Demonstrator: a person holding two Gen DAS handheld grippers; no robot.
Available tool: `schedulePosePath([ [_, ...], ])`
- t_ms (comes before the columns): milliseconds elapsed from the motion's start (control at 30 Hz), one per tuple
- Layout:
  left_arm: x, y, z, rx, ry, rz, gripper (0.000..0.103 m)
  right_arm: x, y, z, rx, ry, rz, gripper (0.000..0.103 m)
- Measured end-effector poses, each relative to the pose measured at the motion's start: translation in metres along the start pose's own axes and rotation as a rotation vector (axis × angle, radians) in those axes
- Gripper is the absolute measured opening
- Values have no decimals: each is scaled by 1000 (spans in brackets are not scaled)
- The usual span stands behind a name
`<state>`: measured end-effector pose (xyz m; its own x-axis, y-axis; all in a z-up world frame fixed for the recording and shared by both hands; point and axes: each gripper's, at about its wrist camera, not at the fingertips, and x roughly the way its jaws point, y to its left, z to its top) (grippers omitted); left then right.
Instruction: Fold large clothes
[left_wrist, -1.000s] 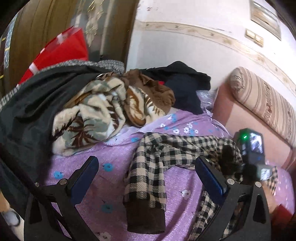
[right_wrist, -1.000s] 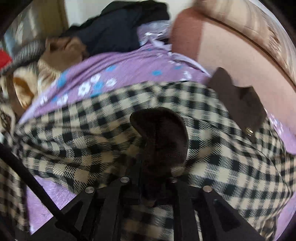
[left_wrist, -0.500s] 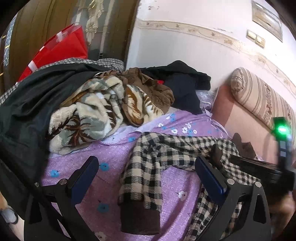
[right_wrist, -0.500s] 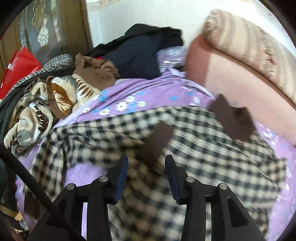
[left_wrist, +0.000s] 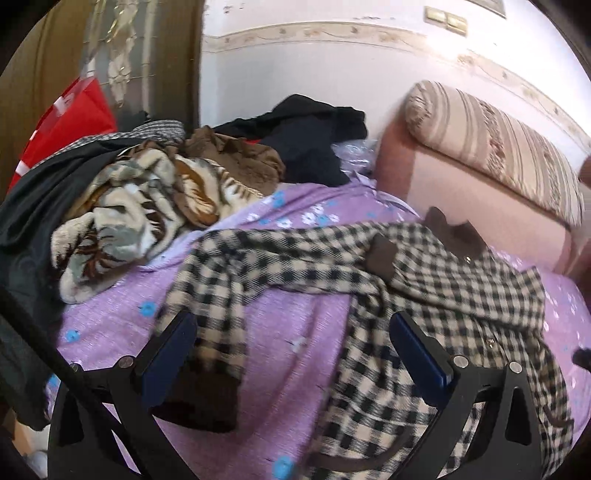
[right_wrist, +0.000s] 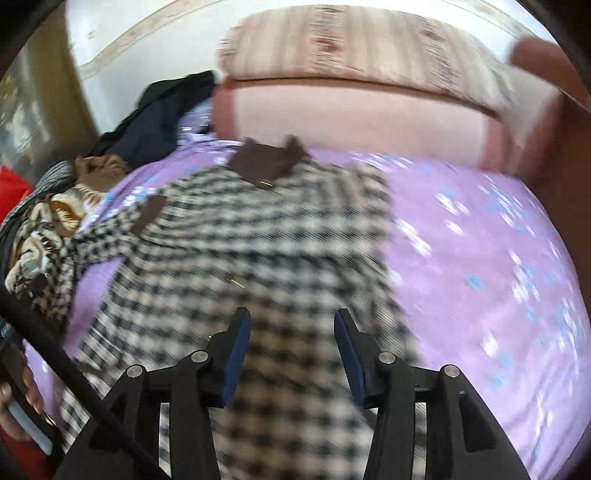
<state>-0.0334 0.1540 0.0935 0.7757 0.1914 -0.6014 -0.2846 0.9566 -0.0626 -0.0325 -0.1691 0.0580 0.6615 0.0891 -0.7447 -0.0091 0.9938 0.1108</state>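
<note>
While both claws gape empty, the checked coat (right_wrist: 258, 236) lies below.

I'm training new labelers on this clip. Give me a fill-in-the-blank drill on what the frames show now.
1. The checked coat lies on a ____ flowered sheet.
2. The coat's collar is plain ____.
3. The jaws of the right hand-held gripper stand ____, holding nothing.
4. The left hand-held gripper is ____ too.

Missing words: purple; brown; open; open
</note>
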Motion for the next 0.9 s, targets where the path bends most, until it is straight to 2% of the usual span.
schedulePosePath([
  [200,-6,-24,-9,63,-9,-17,103,-11,-70,-59,80,66,-121,51],
  [467,-10,-19,-9,50,-17,-4,103,-6,-120,-123,263,159,-153,51],
  [633,-12,-1,-5,1,-17,15,103,-20,-130,-131,315,135,-166,51],
  [767,-14,17,0,-65,-14,21,103,-37,-120,-121,278,78,-196,51],
  [900,-14,27,3,-101,-12,26,103,-47,-104,-109,249,30,-180,51],
])
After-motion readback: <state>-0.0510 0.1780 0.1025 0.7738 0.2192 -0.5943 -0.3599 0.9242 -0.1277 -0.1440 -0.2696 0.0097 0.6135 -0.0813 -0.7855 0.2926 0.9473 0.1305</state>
